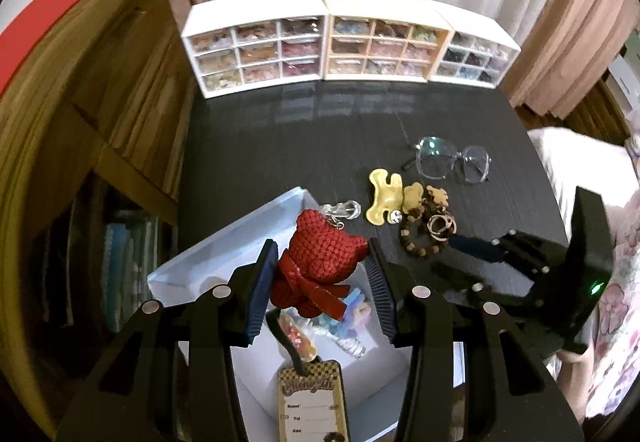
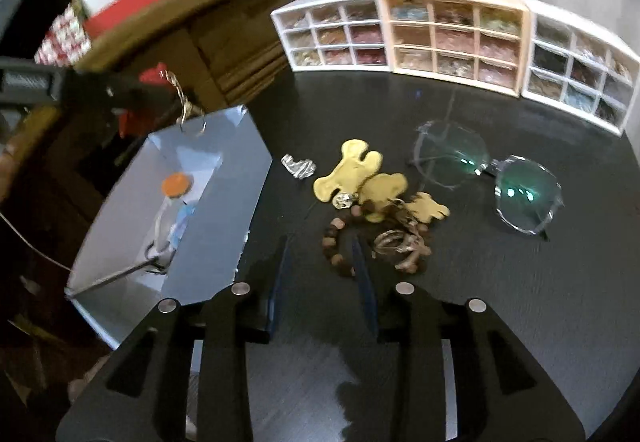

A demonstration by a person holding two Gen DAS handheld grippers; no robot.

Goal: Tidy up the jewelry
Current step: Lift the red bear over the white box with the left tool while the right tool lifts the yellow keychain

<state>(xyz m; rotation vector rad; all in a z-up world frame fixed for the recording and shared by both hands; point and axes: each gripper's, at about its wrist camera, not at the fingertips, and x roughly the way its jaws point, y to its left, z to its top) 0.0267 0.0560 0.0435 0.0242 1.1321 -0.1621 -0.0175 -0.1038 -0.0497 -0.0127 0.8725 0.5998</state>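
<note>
My left gripper [image 1: 323, 247] is shut on a red woven bear charm [image 1: 320, 270] and holds it above the open white box [image 1: 224, 246]. In the right wrist view the charm [image 2: 154, 76] shows at the upper left, its keyring [image 2: 192, 126] dangling over the box [image 2: 224, 202]. My right gripper [image 2: 320, 242] stands open low over the dark table, its tips at a wooden bead bracelet [image 2: 334, 246] that the pads do not press. Yellow bear-shaped pieces [image 2: 348, 170] and a silver clasp [image 2: 298, 166] lie just beyond.
Clear-framed glasses [image 2: 488, 178] lie to the right of the jewelry pile. Three small drawer units [image 2: 452, 42] line the table's far edge. The box holds a name tag [image 1: 310, 402], coloured clips and a small bottle [image 2: 172, 202]. A wooden cabinet [image 1: 100, 102] stands to the left.
</note>
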